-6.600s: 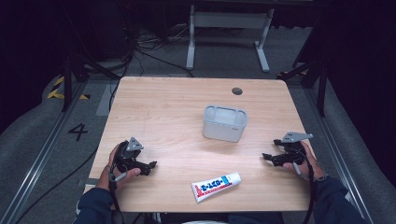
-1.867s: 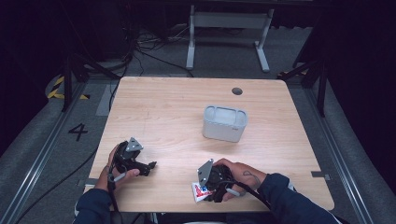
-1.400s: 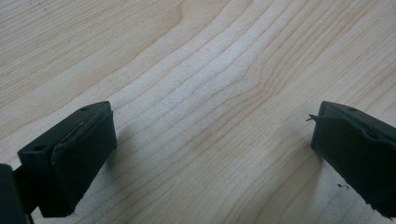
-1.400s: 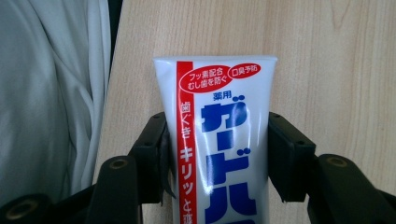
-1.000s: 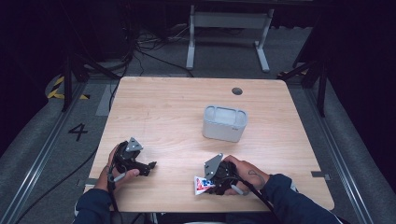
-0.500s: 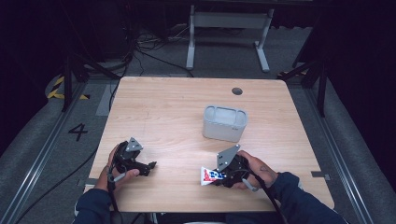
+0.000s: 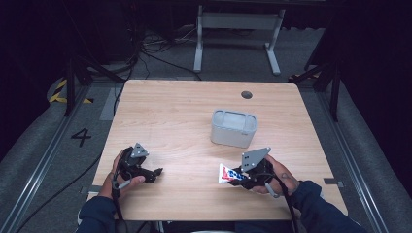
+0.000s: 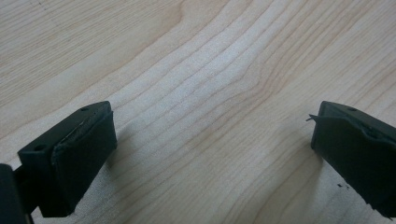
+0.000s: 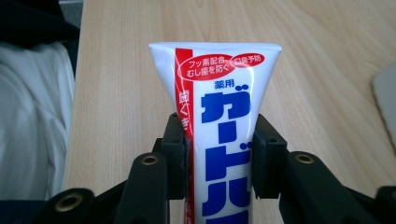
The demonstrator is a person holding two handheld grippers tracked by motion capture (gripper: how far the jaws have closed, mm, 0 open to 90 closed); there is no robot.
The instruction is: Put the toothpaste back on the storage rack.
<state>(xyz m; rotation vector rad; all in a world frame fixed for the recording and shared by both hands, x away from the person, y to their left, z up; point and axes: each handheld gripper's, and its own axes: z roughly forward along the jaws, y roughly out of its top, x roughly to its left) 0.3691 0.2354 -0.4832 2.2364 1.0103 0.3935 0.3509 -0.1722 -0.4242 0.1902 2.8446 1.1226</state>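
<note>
Toothpaste tube (image 9: 219, 121) pinched in my right tongs (image 9: 217, 154).
It hangs just above the bench (image 7: 184, 111), at 6 o'clock from the grey container (image 7: 233, 128); my left tongs (image 8: 210, 154) sit spread at 9 o'clock, holding nothing.

The high view looks forward and down on the whole light wooden table (image 7: 184, 121) from above. Both gripper views sit close over that same tabletop, looking along their jaws.

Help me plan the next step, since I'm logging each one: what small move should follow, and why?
Probably carry the toothpaste tube toward the grey bin: the right gripper is clamped on it, and the bin stands open just beyond. The left gripper rests open.
</note>
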